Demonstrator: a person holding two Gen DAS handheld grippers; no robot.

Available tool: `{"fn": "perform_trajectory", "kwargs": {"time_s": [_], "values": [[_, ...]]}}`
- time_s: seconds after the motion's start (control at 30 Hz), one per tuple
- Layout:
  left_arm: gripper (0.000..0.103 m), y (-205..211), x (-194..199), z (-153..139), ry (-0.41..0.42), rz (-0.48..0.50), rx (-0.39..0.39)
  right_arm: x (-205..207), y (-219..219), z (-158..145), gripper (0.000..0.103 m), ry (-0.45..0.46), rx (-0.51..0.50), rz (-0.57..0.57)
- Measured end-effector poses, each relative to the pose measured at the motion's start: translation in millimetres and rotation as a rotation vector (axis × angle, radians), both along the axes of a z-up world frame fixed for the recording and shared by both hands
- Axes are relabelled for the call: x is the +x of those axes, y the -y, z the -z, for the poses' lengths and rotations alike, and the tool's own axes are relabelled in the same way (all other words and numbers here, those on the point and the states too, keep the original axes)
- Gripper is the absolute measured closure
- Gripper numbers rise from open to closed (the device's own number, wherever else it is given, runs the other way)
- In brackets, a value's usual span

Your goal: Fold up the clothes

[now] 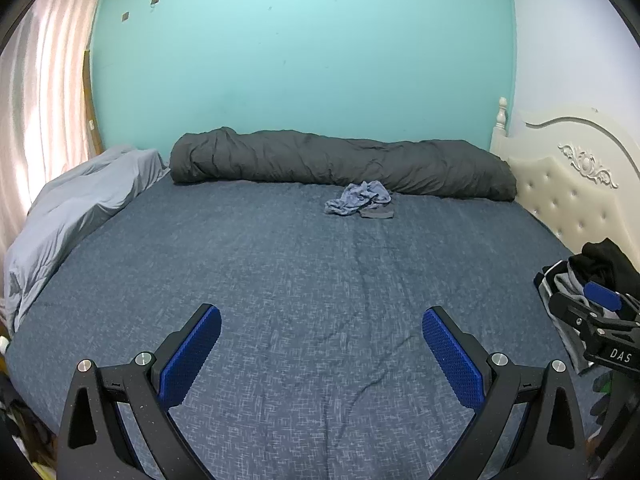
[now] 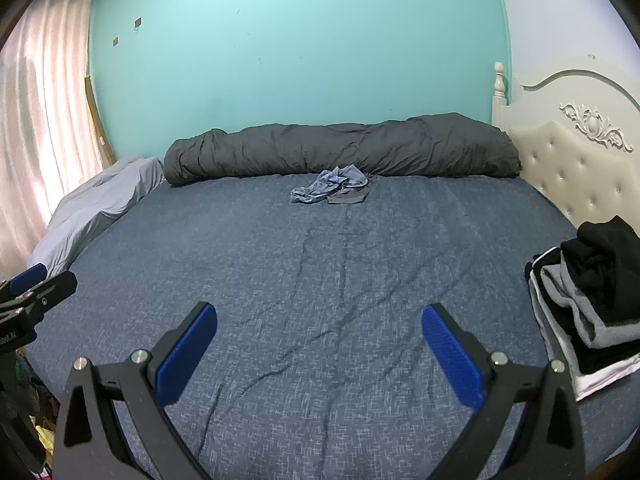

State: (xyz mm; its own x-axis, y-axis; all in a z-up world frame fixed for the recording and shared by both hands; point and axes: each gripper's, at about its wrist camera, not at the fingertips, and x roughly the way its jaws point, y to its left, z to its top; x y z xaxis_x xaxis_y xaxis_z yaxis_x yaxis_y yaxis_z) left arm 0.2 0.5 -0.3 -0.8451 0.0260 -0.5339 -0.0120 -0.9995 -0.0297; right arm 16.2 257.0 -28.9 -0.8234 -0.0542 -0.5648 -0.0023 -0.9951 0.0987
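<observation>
Across the bed (image 1: 280,280), a dark blue sheet with a pale crosshatch print lies mostly bare, creased in long shallow lines. Along its far edge, against the turquoise wall (image 1: 300,60), a rolled charcoal duvet (image 1: 340,162) runs nearly the full width; a pale blue-grey quilt (image 1: 80,204) is heaped at the left side, and a cream tufted headboard (image 1: 572,196) stands at the right. On the right edge of the bed sits a stack of folded black, grey and white clothes (image 2: 592,300). A crumpled blue-grey garment (image 1: 358,198) lies far off, just in front of the duvet, partly over a small dark piece of cloth. The left tool (image 1: 322,354) and right tool (image 2: 320,352) both hover over the near sheet, blue pads wide apart, nothing between them, well short of the garment.
</observation>
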Motion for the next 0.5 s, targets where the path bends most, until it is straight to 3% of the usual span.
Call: {"fn": "perform_trajectory", "kwargs": {"time_s": [0.5], "values": [[0.0,-6.0,1.6,1.4,0.011,0.015,-0.006,0.7,-1.6,-4.5,0.0,0.006,0.002,0.005]]}}
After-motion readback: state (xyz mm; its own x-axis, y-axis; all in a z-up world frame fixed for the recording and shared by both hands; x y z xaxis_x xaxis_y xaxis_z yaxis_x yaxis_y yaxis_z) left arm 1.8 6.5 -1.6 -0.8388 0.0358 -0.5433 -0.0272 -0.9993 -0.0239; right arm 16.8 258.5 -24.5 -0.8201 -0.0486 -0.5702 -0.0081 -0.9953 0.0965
